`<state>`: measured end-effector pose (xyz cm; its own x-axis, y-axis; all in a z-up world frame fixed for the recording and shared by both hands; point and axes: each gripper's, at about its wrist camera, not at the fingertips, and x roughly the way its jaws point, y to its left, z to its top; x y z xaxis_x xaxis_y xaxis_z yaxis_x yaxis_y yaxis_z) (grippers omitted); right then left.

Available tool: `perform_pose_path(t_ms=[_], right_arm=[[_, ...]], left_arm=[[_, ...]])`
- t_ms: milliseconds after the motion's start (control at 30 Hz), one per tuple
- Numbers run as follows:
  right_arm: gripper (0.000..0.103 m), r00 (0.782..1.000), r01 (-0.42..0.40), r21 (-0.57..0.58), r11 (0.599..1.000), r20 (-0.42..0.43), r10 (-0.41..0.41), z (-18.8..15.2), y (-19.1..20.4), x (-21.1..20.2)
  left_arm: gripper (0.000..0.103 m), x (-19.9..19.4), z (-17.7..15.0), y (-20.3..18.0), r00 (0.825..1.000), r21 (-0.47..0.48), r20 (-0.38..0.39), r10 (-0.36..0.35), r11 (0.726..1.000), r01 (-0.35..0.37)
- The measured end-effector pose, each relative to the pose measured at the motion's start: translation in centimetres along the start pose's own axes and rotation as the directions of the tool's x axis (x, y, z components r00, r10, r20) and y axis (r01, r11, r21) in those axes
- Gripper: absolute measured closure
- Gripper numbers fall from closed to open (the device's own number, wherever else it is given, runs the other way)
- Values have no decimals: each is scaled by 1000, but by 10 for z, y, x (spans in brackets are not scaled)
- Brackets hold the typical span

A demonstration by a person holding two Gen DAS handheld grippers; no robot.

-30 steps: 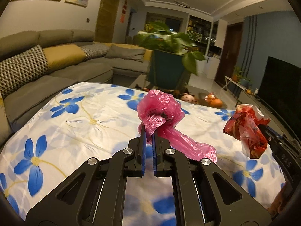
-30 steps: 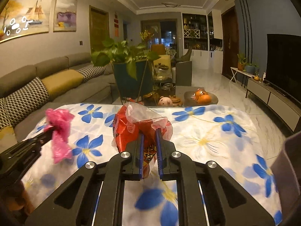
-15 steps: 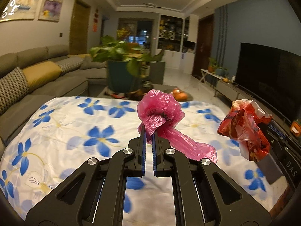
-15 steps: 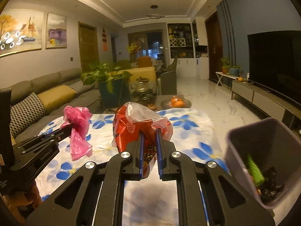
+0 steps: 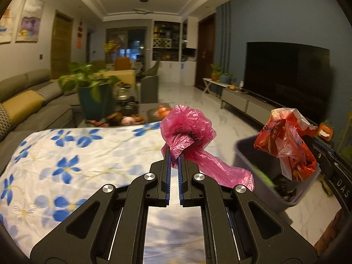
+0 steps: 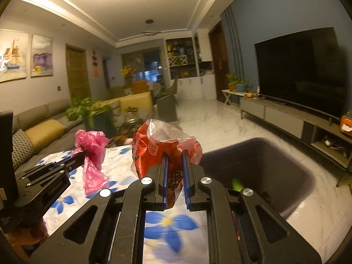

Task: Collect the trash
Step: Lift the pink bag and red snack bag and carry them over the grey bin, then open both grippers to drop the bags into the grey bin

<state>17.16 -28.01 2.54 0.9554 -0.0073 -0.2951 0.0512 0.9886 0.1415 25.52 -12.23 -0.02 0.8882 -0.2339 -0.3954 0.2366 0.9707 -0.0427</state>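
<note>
Midway, then: carrying step, both loads lifted clear of the floral cloth (image 5: 66, 154) and headed for the bin (image 6: 275, 160). Left gripper (image 5: 173, 156) pinched narrow on a pink bag (image 5: 187, 129), tail dangling to the right, hung above the cloth's edge, short of the bin. Right gripper (image 6: 175, 160) clamped on a red wrapper (image 6: 158, 147), near the bin's near-left rim, not yet squarely over the opening. Bin on the marble floor beside the cloth, already holding some green and dark scraps.

Next, probably: bring the red wrapper over the opening, then spread the jaws. After that, same for the pink bag. Light, clingy plastic, so likely to stick to a pad; worth releasing low over the bin.
</note>
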Motion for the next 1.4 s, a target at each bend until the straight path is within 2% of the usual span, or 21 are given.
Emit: perform_pose_path(t_ms=[267,600,1200,1267,1300,1367,1400], right_arm=[[90,993,116,39,993,22,-116,2,-52,-9],[90,980,197,88,977,17,-199,-1,-89,2],[89,978,211,137,968,-18,-210,-6,-111,23],[83,979,202,143,969,-19,-202,-6,-113,26],[82,979,202,143,969,-22,-201,-7,-113,27],[72,978,207,147,967,-28,-205,-9,-116,31],[71,978,207,155,966,-32,-204,-10,-116,32]], left_arm=[[98,17,-1,-64,991,44,-8,-130,990,131],[98,45,-3,-112,977,86,-35,-211,973,213],[97,80,-16,-140,957,97,-76,-280,953,287],[96,84,-17,-140,951,93,-84,-297,948,304],[95,85,-17,-140,949,90,-91,-302,946,310],[87,88,-18,-138,947,84,-93,-307,946,314],[77,88,-17,-136,947,81,-89,-310,945,317]])
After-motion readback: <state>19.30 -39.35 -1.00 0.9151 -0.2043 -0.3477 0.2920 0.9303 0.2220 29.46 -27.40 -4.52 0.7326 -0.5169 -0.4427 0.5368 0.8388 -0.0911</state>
